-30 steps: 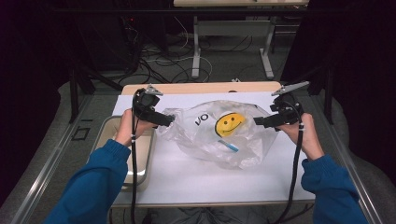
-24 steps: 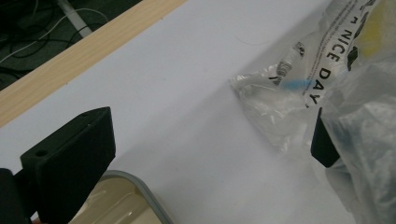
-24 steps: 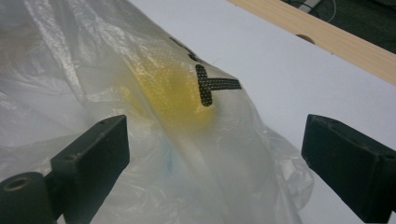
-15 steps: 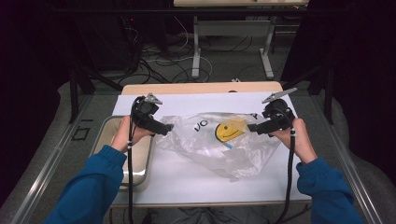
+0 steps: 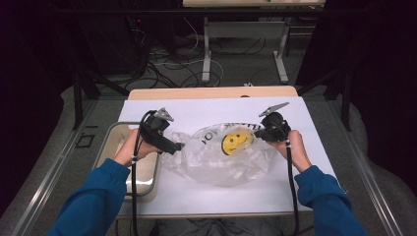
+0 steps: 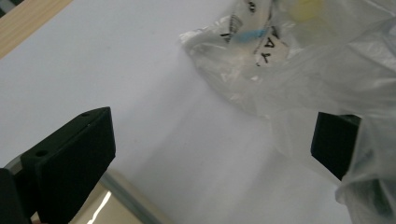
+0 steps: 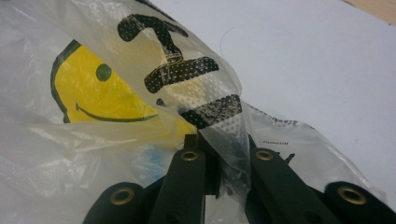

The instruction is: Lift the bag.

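A clear plastic bag with a yellow smiley face and black lettering lies crumpled on the white sheet. My right gripper is at the bag's right end. Its jaws have just been closing, and in the right gripper view the gripper is shut on a fold of the printed film. My left gripper is at the bag's left edge. In the left gripper view the gripper stands wide open; bag film drapes over the right-hand jaw, and bare sheet lies between the jaws.
A shallow metal tray sits at the table's left side, under the left hand. A strip of wooden tabletop runs along the far edge. Table legs and cables stand on the floor beyond.
Both hands have sunk toward the table. The right gripper moved in to the bag's end and closed on its film. The bag has settled lower and flatter.
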### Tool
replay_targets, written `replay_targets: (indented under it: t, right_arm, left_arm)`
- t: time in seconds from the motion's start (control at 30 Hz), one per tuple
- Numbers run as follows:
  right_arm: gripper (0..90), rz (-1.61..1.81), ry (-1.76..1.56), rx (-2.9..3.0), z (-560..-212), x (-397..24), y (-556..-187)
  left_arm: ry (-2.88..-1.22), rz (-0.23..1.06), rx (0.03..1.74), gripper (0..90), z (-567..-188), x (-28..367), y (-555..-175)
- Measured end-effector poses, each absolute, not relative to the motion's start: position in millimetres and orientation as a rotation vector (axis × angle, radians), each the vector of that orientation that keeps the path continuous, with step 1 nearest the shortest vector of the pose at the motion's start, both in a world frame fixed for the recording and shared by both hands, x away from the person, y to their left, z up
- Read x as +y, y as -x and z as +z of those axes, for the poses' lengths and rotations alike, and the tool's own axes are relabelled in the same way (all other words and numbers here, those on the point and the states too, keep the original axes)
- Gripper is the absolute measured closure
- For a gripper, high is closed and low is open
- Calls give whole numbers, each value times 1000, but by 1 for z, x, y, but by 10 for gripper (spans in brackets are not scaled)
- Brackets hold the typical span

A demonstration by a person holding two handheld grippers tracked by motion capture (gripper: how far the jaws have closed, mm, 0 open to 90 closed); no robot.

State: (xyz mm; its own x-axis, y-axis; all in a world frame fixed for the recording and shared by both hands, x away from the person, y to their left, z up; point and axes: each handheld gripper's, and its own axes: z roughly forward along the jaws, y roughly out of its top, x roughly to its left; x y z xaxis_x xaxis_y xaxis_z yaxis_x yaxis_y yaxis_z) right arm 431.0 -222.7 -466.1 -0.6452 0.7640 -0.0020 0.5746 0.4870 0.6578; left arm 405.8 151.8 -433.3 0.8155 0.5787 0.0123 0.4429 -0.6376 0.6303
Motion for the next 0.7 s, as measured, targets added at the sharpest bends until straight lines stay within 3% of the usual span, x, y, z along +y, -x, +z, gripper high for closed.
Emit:
replay_targets:
  t: [0.13, 0.37, 0.43, 0.57, 0.7]
  right_arm:
    - [897, 866, -1147, 2430, -469, -221, -435]
    - [899, 859, -1184, 2414, -475, -230, -440]
    - [899, 848, -1171, 2426, -477, -225, -440]
    - [897, 828, -1141, 2453, -481, -217, -438]
    - [896, 864, -1114, 2447, -475, -211, -437]
  left_arm:
    - [-2305, 238, 704, 3, -425, 153, -403]
    - [-2363, 157, 670, 3, -428, 158, -401]
    - [-2348, 205, 702, 3, -427, 159, -401]
    - [-2278, 75, 681, 3, -421, 162, -404]
    - [-2319, 7, 585, 4, -419, 142, -400]
